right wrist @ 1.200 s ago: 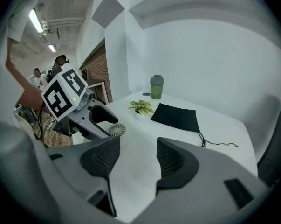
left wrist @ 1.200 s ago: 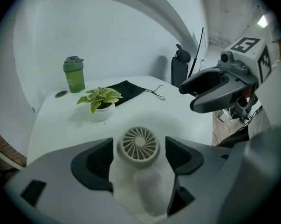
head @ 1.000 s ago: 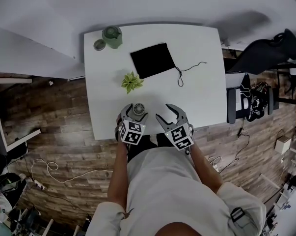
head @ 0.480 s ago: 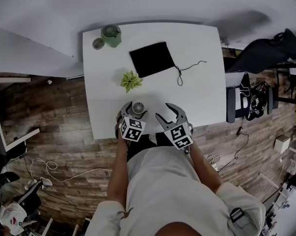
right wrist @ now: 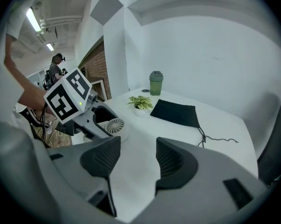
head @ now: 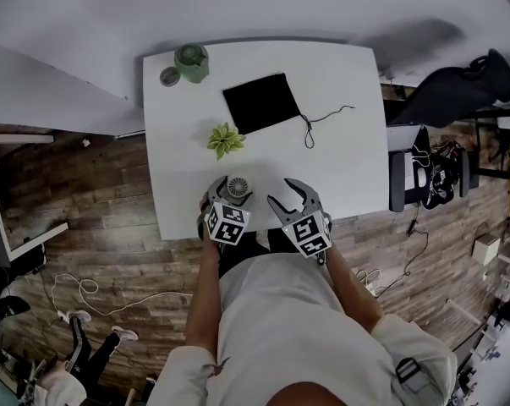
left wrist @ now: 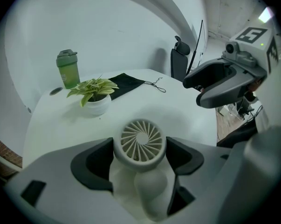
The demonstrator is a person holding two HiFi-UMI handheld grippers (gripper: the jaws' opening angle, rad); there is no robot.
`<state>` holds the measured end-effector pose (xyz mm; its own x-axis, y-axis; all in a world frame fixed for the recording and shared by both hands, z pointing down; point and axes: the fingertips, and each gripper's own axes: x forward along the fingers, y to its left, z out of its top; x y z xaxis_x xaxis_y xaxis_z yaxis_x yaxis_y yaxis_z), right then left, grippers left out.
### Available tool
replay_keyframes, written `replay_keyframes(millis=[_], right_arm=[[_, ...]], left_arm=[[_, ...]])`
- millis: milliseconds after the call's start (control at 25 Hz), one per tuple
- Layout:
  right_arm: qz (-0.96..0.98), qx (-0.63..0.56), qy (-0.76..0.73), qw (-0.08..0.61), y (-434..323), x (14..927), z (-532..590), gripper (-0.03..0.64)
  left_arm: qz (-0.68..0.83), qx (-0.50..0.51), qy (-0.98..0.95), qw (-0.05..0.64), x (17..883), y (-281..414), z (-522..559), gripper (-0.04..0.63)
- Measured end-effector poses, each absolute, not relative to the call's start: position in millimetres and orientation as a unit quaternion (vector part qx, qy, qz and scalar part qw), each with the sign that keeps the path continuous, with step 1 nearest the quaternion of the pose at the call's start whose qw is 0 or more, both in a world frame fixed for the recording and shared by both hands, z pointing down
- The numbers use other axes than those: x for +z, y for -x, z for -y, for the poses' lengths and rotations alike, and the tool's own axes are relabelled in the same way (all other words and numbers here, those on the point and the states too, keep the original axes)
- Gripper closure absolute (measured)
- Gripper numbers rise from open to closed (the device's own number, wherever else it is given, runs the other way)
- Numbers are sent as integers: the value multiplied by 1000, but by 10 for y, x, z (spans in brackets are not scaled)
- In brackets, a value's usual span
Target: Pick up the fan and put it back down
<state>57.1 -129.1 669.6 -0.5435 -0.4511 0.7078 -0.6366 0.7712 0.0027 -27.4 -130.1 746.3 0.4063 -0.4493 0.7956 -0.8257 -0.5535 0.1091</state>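
A small white fan [head: 238,188] stands near the front edge of the white table [head: 356,167]. Its round grille [left wrist: 141,142] sits between the dark pads of my left gripper [head: 232,194]. The pads [left wrist: 97,158] touch both sides of the fan's head, and the jaws are closing on it. In the right gripper view the fan [right wrist: 114,125] shows inside the left gripper [right wrist: 84,113]. My right gripper [head: 282,193] hovers just right of it, open, with only bare table between its fingers [right wrist: 175,160].
Behind the fan stand a potted plant [head: 226,140], a black pouch [head: 261,102] with a cord [head: 322,121], a green bottle [head: 192,62] and its lid [head: 171,76]. A dark chair [head: 457,87] stands at the table's right. Wooden floor with cables lies to the left.
Both grippers and the fan stay where they were. A person's legs have come into view on the floor at the bottom left.
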Motion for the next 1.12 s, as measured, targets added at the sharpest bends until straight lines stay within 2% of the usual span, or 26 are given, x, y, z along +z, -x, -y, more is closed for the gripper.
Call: replay_keyframes(millis=[1120], right_arm=[[870, 102, -346, 335, -575, 6376, 1330, 377]], left_arm=[[435, 321, -820, 190, 6708, 372, 1408, 249]])
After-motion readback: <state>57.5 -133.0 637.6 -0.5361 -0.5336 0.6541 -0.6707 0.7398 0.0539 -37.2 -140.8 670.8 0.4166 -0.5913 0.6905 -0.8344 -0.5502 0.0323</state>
